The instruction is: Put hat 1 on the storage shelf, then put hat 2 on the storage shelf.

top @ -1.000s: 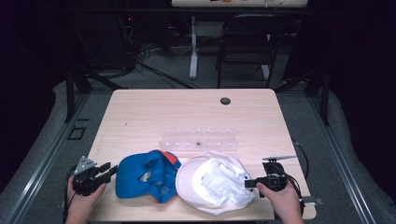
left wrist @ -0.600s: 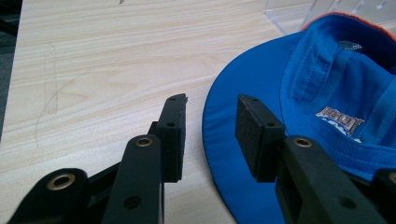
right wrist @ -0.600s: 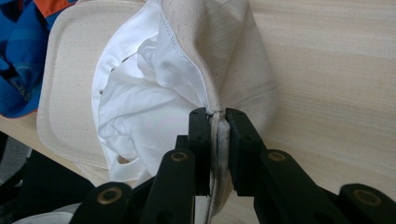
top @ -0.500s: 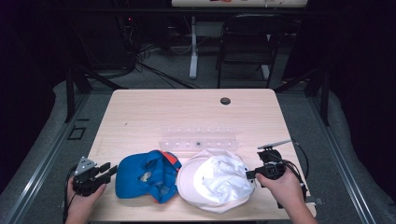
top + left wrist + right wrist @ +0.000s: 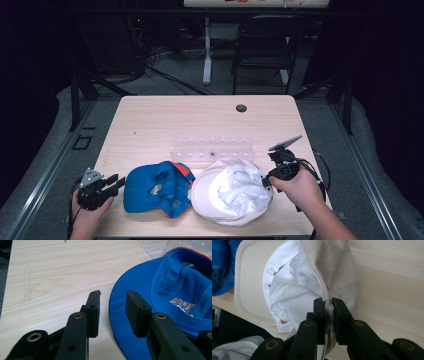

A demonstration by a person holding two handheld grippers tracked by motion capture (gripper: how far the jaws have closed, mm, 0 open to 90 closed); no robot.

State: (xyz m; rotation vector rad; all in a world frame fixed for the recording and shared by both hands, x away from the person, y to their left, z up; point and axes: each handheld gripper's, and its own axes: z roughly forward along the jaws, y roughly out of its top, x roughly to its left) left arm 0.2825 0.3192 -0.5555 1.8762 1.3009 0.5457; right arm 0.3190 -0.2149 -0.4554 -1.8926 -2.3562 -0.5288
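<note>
A blue cap [image 5: 157, 192] with an orange edge lies upside down at the table's front, its brim pointing left. My left gripper [image 5: 119, 183] rests just left of that brim. In the left gripper view, its jaws [image 5: 112, 296] stand open, the blue cap's [image 5: 175, 285] brim edge showing in the gap, unpinched. A cream cap with white lining [image 5: 230, 195] lies upside down right of the blue one. My right gripper [image 5: 265, 181] is at its right edge. The right gripper view has the jaws [image 5: 327, 301] shut on the cream cap's [image 5: 294, 287] fabric edge, pulled up taut.
A clear plastic rack [image 5: 212, 147] lies flat just behind the two caps. A dark cable hole [image 5: 241, 108] sits near the table's far edge. Bare light wood [image 5: 150, 125] stretches across the table's back half. A black chair [image 5: 265, 45] stands beyond the table.
My right hand has risen and shifted away from the front edge, and the cream cap's right edge has come up with it. The left hand has stayed put.
</note>
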